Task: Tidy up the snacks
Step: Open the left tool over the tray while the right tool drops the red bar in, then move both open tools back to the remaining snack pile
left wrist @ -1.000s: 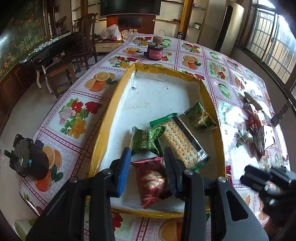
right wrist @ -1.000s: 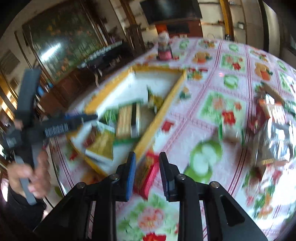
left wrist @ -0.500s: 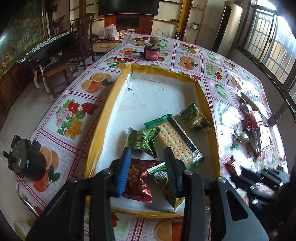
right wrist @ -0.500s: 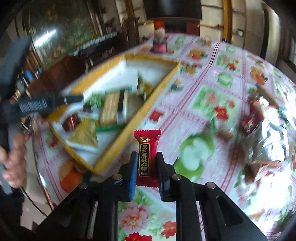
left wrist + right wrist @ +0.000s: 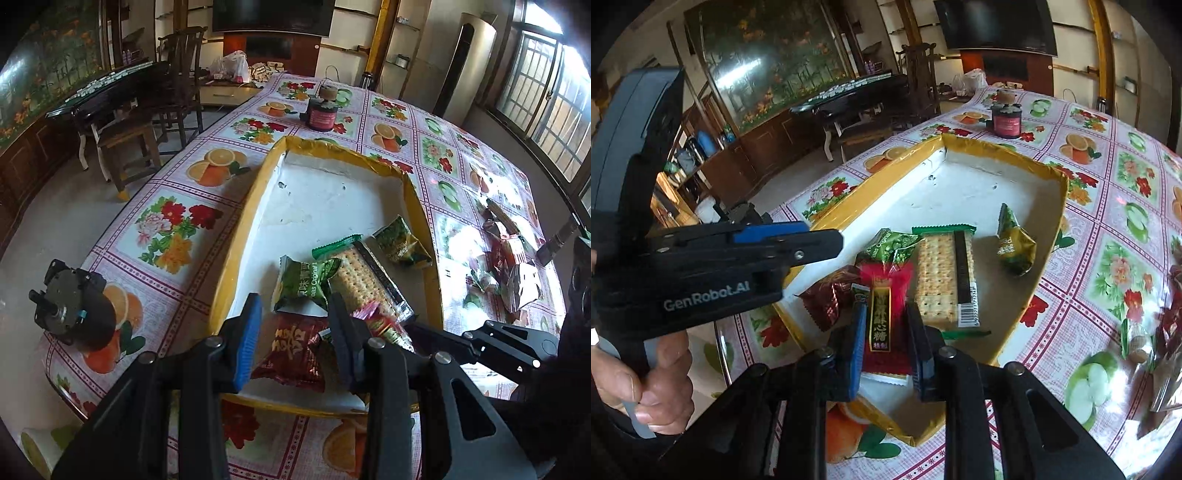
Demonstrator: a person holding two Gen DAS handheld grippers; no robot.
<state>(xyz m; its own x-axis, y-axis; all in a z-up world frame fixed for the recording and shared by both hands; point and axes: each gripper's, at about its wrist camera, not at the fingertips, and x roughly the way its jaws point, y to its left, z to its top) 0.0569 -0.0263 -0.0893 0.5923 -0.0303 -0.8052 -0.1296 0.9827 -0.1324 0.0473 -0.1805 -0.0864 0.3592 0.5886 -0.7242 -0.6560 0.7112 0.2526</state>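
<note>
A yellow-rimmed white tray (image 5: 236,251) (image 5: 1049,258) holds a cracker pack (image 5: 362,280) (image 5: 942,273), a green pea packet (image 5: 303,280), an olive-green packet (image 5: 400,243) and a dark red packet (image 5: 291,350). My left gripper (image 5: 295,332) (image 5: 831,242) hovers over the tray's near end, open, with nothing between its pads; the dark red packet lies below it. My right gripper (image 5: 886,325) (image 5: 402,330) is shut on a red candy packet (image 5: 882,321) with a black label, held upright over the tray's near end. A pile of loose snacks (image 5: 509,266) (image 5: 1167,325) lies on the table to the right.
A dark jar (image 5: 321,114) stands beyond the tray's far end. A black round device (image 5: 70,310) sits near the table's left edge. Wooden chairs (image 5: 147,122) and a dark table stand to the left on the floor. A hand (image 5: 653,380) grips the left gripper's handle.
The right gripper shut on the red candy packet by the tray's outer rim, lifted it and carried it left over the tray's near end. The left gripper barely moved.
</note>
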